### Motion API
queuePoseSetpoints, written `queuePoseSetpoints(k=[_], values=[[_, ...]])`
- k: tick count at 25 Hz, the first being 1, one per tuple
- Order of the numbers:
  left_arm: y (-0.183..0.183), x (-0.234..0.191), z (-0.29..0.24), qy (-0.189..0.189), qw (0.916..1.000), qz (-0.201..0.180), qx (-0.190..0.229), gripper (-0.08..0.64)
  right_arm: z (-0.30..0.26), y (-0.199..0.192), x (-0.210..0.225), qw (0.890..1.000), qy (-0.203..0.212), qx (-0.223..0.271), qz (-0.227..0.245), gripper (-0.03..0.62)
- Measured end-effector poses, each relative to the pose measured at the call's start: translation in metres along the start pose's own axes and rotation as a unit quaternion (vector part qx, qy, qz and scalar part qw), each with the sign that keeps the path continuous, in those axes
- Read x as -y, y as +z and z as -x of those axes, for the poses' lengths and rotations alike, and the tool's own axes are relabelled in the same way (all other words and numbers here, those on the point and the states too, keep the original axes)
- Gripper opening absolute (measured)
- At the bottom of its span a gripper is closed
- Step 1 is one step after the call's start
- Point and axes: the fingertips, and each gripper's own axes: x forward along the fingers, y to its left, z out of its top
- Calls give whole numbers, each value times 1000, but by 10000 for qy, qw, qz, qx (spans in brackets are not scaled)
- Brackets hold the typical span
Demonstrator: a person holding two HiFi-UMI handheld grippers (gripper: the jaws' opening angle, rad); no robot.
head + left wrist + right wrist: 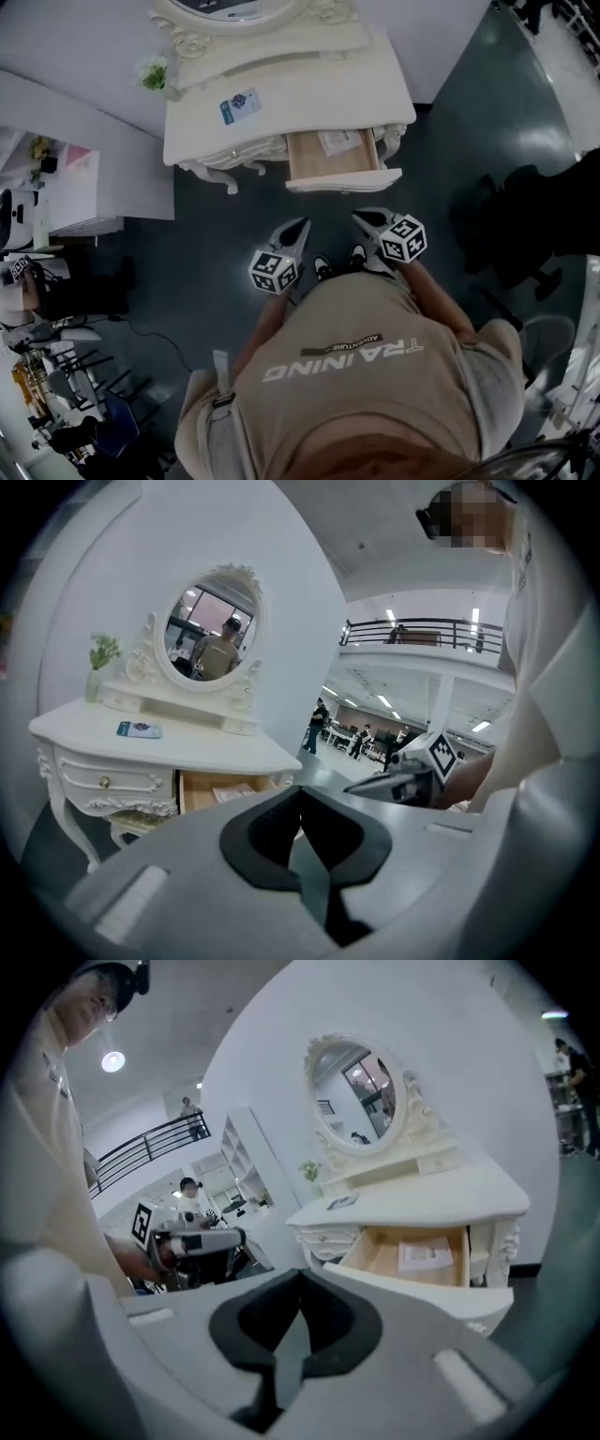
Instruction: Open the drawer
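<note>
The white dressing table [281, 98] has its right drawer [333, 155] pulled out, wooden inside, with a sheet of paper [337, 142] lying in it. That drawer also shows in the left gripper view [220, 789] and the right gripper view [412, 1252]. My left gripper [298, 228] and right gripper [361, 217] hang side by side in front of the drawer, a short way from its front panel and touching nothing. Both point toward the table. The left gripper's [300, 789] jaws meet with nothing between them, and so do the right gripper's [300, 1274].
A blue card [240, 105], a small vase of flowers [155, 75] and an oval mirror [210, 635] are on the table top. The table's left drawer [108, 782] is closed. A black office chair [525, 225] stands at the right, a white cabinet [94, 187] at the left.
</note>
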Motion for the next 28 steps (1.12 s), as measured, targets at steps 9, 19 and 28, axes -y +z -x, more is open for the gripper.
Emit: queuePoseSetpoints(k=[9,19,28], values=[[64,12,21,-403,9972,-599,183,8,43,90,-57,9925,99,602,1062,4],[151,-4,53,365,9825,-1436,1125,8,73,172,-76,9606,-696,1322,2342,3],[155,-9,79,600,9817,-1290,1262,8,95,193,-71,9519,-909,1643,2420,3]])
